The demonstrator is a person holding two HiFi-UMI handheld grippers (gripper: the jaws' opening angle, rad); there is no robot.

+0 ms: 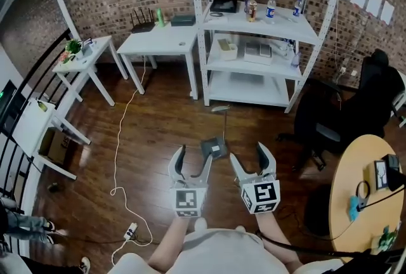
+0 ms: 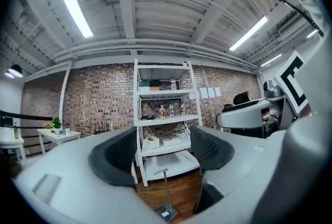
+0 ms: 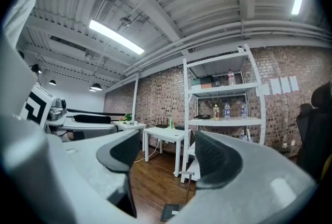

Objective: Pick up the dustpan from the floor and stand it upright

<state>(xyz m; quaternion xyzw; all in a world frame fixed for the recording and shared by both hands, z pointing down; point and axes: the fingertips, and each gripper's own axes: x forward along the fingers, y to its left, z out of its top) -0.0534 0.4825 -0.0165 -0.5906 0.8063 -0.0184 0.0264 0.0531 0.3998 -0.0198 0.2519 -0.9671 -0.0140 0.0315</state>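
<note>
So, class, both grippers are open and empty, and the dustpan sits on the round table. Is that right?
Not quite. The dustpan is not on the round table; the head view shows it on the wooden floor, just ahead of the grippers and before the white shelf unit. The left gripper and right gripper are indeed open and empty.

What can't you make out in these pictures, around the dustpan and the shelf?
- Dustpan: its white label is too small to read in any view.
- Right gripper view: part of the pan is behind the right hand-held gripper.
- Left gripper view: the pan's near end is hidden by the left hand-held gripper.
- Bottles on the shelf: labels too small, head view.
- Round table: cut off by the head view's right edge.
</note>
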